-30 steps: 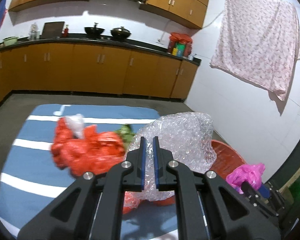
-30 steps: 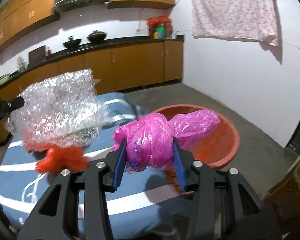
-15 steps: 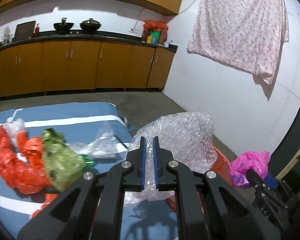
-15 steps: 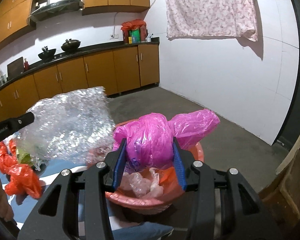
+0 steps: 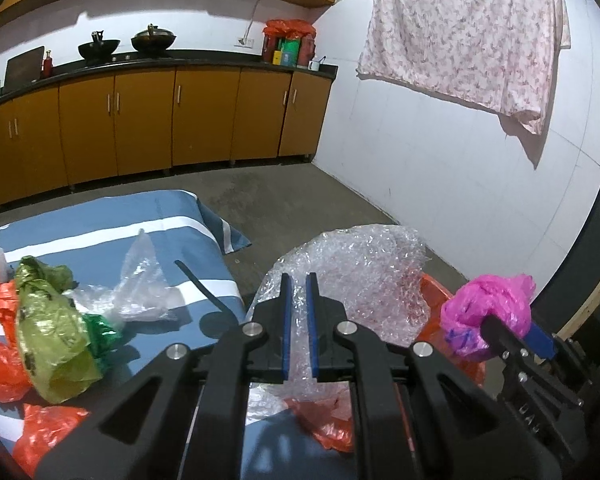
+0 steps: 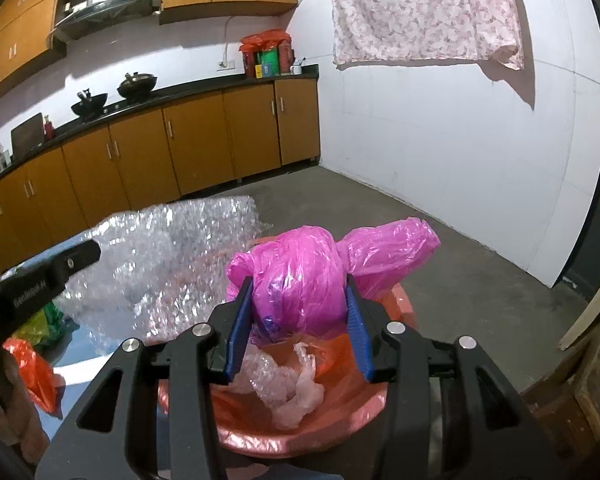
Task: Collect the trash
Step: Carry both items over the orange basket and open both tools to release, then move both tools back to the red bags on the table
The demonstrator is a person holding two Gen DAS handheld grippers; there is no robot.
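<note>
Step in hand: drop-off at the basin. Right gripper (image 6: 298, 326) is clamped on a knotted pink plastic bag (image 6: 300, 280), held directly over the red basin (image 6: 380, 396). Left gripper (image 5: 299, 320) pinches a bubble wrap sheet (image 5: 364, 276) at its near edge; the sheet hangs over the basin's near rim, beside the table (image 5: 100, 216).

Next, I'd say: open the right gripper and let the bag fall in, then bring the wrap fully over the basin before letting go, since it's light and may drape outside.

Basin already holds crumpled clear plastic (image 6: 288, 384). On the table: green bag (image 5: 52, 332), orange bags (image 5: 0, 356), clear bag (image 5: 140, 288).
</note>
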